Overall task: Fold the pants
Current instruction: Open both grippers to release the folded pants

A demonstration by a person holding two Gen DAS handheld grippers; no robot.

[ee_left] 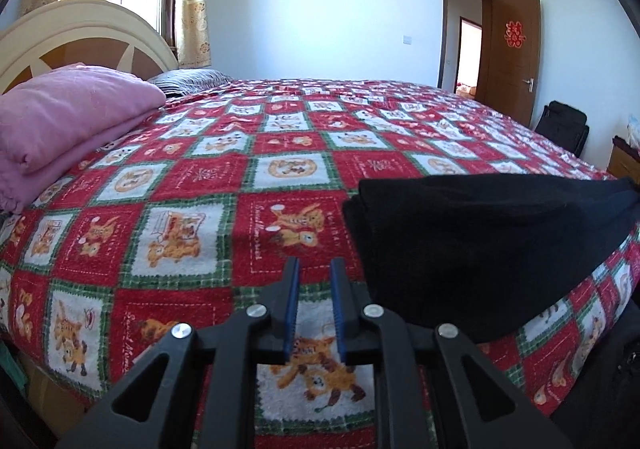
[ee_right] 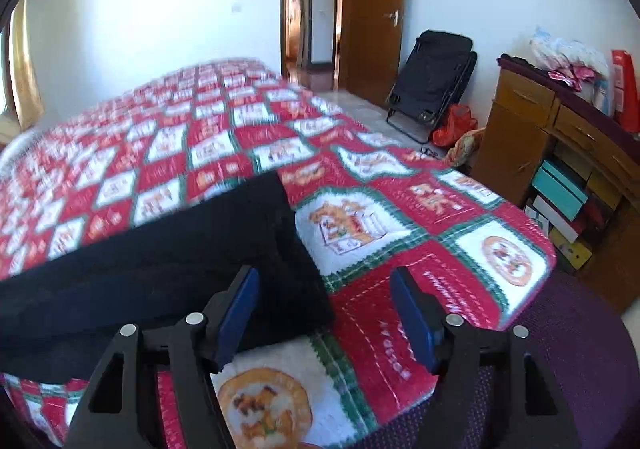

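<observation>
Folded black pants [ee_left: 480,249] lie on the bed [ee_left: 240,177], right of the left gripper [ee_left: 315,269]'s nearly closed, empty fingers. The right gripper [ee_right: 324,281]'s fingers gape empty beside them; a careless brush could undo the fold.

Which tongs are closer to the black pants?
Right. The right tongs hang open over the black pants' edge; the left tongs sit beside them, over bare blanket.

Folded pants [ee_left: 480,249] lie on the bedspread [ee_left: 240,177] near its front edge; folded blanket [ee_left: 68,117] far left by the headboard [ee_left: 80,29].
</observation>
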